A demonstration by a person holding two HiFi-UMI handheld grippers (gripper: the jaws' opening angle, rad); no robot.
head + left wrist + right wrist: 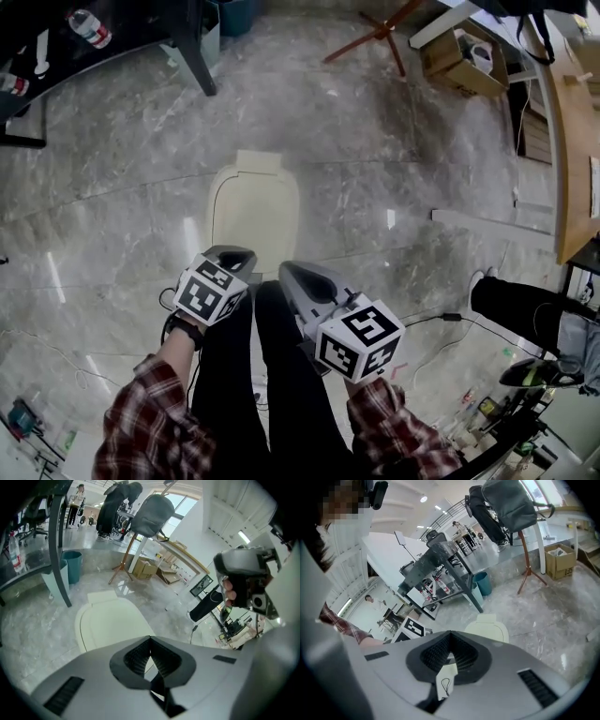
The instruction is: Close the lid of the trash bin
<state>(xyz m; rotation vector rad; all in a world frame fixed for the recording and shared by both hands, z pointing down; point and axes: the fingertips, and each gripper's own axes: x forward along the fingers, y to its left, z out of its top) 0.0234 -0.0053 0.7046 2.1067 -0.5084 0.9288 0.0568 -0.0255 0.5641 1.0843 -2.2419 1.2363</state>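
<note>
The trash bin stands on the marble floor just ahead of my legs; its cream lid lies flat down over it, with the hinge tab on the far side. The lid also shows in the right gripper view, beyond the jaws. My left gripper hangs close to the bin's near edge, a little above it, jaws together and holding nothing. The right gripper is beside it to the right, over my legs, also shut and empty. Neither gripper touches the bin.
A dark table leg stands at the far left, with teal bins behind it. A wooden stand and a cardboard box are far right. A cable and another person's dark leg lie at right.
</note>
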